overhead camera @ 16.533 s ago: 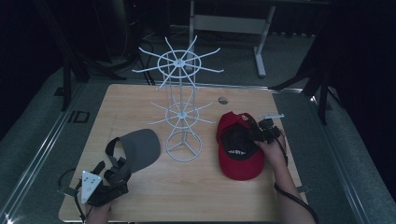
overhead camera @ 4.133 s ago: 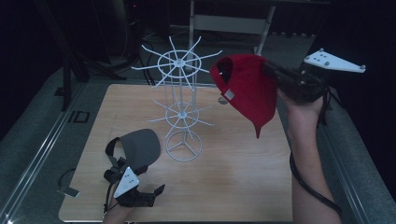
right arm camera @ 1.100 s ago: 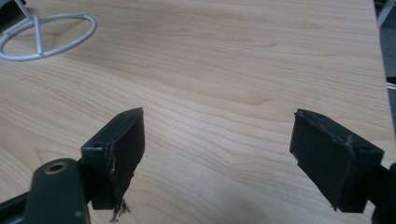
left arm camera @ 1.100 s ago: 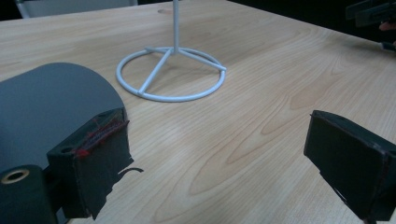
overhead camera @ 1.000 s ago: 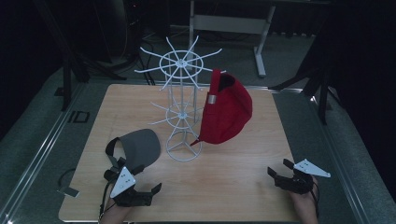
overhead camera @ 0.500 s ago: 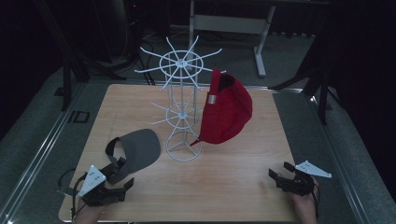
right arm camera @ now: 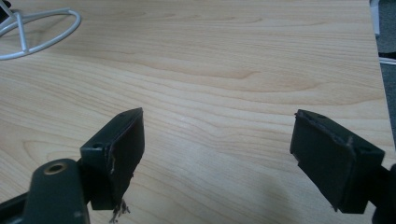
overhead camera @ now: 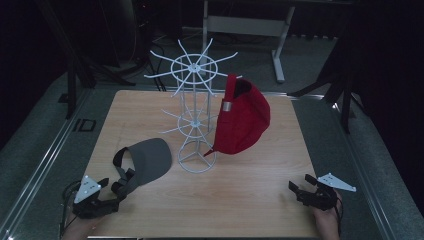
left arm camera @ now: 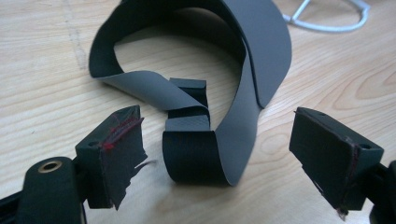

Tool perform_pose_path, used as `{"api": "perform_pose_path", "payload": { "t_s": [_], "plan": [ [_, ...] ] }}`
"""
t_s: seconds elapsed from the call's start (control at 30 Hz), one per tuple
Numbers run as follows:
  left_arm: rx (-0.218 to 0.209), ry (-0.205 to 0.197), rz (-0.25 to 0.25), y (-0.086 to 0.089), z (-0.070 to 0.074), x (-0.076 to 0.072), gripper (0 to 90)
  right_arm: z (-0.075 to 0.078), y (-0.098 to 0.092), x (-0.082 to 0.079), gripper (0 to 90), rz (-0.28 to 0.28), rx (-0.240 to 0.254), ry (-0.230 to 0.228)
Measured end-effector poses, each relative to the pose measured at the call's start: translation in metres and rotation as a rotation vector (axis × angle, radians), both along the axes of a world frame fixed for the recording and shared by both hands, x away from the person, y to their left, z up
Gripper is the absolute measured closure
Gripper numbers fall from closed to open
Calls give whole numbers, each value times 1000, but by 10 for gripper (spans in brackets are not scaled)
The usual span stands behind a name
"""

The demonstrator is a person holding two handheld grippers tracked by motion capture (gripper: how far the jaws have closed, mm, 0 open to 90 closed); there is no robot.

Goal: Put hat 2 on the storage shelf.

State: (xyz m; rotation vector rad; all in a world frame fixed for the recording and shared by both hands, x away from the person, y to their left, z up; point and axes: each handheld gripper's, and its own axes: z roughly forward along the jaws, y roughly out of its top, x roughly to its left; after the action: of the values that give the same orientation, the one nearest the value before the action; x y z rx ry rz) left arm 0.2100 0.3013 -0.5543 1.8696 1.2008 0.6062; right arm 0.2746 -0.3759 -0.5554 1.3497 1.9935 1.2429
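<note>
Down at the near left corner of the wooden table (overhead camera: pixel 250 200), the left gripper (overhead camera: pixel 107 192) is seen from the high view with its jaws pointed at the strap end of a grey visor (overhead camera: pixel 147 160). That visor lies flat on the table just left of the base ring of the white wire hat stand (overhead camera: pixel 195 120), with its brim toward the stand and its strap loop toward the gripper. From the left gripper view (left arm camera: pixel 219 158) a detail is given that the high view leaves too small to read: the folded end of the grey strap (left arm camera: pixel 191 154) stands between the two black jaws, with a gap left on each side, so the pads are not pressed on it. The jaws have just been closing a little, yet they are still held well apart. The strap is shown as a smooth, matte, dark grey band, curled back on itself, and the brim as a rounded lighter grey sheet.

A red cap (overhead camera: pixel 242 120) is seen hung on the right side of the stand. The right gripper (overhead camera: pixel 305 189) is held near the table's near right corner, well apart from the stand, and in the right gripper view (right arm camera: pixel 219 154) its jaws are spread wide over bare wood.
</note>
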Motion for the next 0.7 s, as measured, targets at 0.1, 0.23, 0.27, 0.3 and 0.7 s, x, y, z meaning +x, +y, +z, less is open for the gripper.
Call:
{"api": "perform_pose_path", "payload": {
  "t_s": [0.1, 0.23, 0.27, 0.3, 0.7],
  "plan": [
    [-3, 25, -18, -3, -2, 9, 178, 0, 1, 0, 176, 3, -3, 3],
    [-12, 40, -2, 0, -5, 20, 218, 0, 0, 0, 176, 2, 7, 3],
    [-14, 37, 14, 1, -5, 23, 272, 0, 0, 0, 176, 0, 14, 7],
    [-47, 30, 36, 5, -3, 29, 274, 0, 0, 0, 177, 1, 12, 7],
    [102, 87, 1, -8, -7, 49, 388, 0, 2, 1, 178, 3, -5, 14]
  ]
}}
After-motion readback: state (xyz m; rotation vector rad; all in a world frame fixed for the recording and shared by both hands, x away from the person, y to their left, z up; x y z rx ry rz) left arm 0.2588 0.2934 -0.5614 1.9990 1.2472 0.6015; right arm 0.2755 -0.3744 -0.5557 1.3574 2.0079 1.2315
